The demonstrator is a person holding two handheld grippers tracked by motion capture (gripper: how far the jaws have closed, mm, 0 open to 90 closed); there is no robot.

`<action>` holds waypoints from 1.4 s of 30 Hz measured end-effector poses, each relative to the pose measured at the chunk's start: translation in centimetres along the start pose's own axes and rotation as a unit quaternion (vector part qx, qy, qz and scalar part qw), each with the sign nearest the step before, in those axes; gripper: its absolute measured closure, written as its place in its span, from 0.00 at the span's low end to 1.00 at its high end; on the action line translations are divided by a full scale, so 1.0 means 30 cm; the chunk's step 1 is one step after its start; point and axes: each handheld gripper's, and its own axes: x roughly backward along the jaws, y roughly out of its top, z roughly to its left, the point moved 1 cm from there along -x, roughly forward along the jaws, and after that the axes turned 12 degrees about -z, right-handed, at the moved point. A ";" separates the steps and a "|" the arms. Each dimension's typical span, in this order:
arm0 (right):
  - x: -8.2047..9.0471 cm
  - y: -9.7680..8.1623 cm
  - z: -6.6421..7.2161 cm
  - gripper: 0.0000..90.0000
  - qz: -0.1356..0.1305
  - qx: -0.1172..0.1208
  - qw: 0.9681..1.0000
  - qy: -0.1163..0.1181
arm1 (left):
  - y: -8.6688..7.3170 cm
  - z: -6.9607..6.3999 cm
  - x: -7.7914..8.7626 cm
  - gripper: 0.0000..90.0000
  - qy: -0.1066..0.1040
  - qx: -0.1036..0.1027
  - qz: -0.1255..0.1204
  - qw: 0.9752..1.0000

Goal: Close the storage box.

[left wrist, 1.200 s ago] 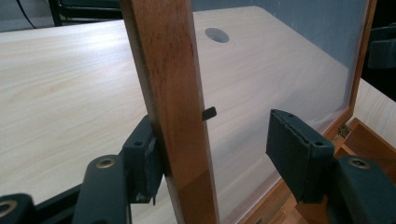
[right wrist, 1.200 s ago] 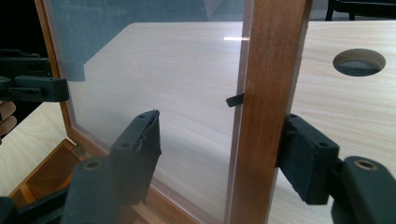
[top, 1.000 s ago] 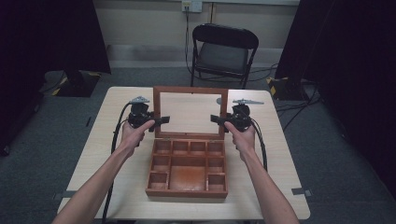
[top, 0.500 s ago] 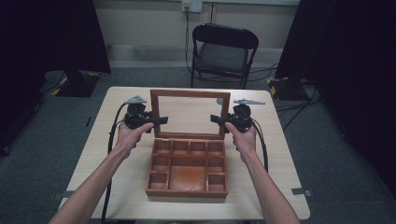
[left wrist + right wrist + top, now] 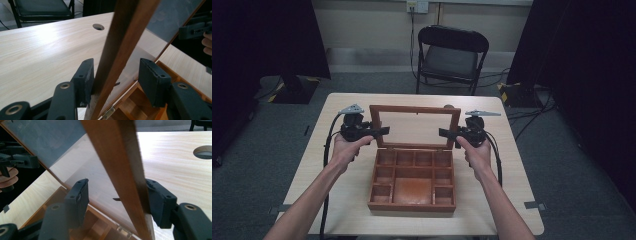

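Observation:
A brown wooden box (image 5: pixel 412 200) with several compartments stands open on the table. Its glass-paned lid (image 5: pixel 414 108) stands nearly upright on its hinges. My left gripper (image 5: pixel 382 131) straddles the lid's left side rail (image 5: pixel 125 37). In the left gripper view (image 5: pixel 117 77) the left pad touches the wood and the right pad stands apart from it. These jaws have just been closing around the rail. My right gripper (image 5: pixel 446 133) straddles the right side rail (image 5: pixel 117 157). In the right gripper view (image 5: pixel 117 195) the right pad rests against the rail and the left pad stands off on the glass side.
The light wooden table (image 5: pixel 347 190) has a cable hole (image 5: pixel 98 26) behind the lid. A black folding chair (image 5: pixel 452 52) stands beyond the far edge. Dark curtains flank the table. Cables trail from both grippers along the person's forearms.
The lid has swung up from leaning back to nearly upright. Both hands have come slightly up and toward the near side with it.

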 end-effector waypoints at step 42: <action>0.093 -0.066 0.066 0.33 0.016 0.023 1.000 -0.003 | -0.049 -0.076 0.099 0.37 -0.002 -0.009 0.010 1.000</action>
